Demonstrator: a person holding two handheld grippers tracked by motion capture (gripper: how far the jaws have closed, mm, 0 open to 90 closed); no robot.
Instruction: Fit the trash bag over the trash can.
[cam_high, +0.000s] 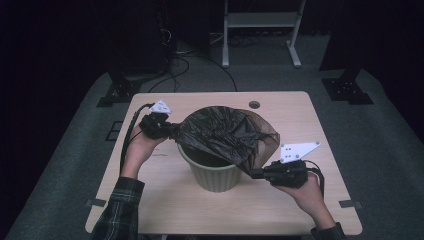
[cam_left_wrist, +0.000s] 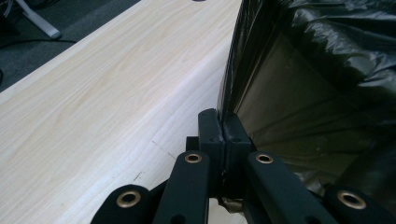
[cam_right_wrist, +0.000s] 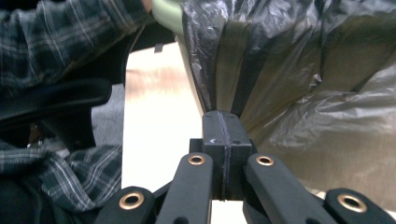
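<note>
A pale green bin (cam_high: 216, 176) stands in the middle of the wooden table (cam_high: 165, 200). A black plastic bag (cam_high: 227, 135) is stretched over its mouth. My left gripper (cam_high: 172, 131) is shut on the bag's left edge, level with the bin's rim. At the bin's front right, lower down its side, my right gripper (cam_high: 256, 173) is shut on the bag's right edge. In the left gripper view the jaws (cam_left_wrist: 224, 128) pinch the taut film (cam_left_wrist: 299, 93). In the right gripper view the jaws (cam_right_wrist: 223, 126) clamp gathered folds of the bag (cam_right_wrist: 299, 84), with the bin's rim (cam_right_wrist: 166, 9) above.
A round cable hole (cam_high: 254, 104) lies near the table's far edge. Beyond the table stand a white frame (cam_high: 260, 30) and black stands with cables on the grey floor. A plaid sleeve (cam_right_wrist: 56, 42) shows at the left of the right gripper view.
</note>
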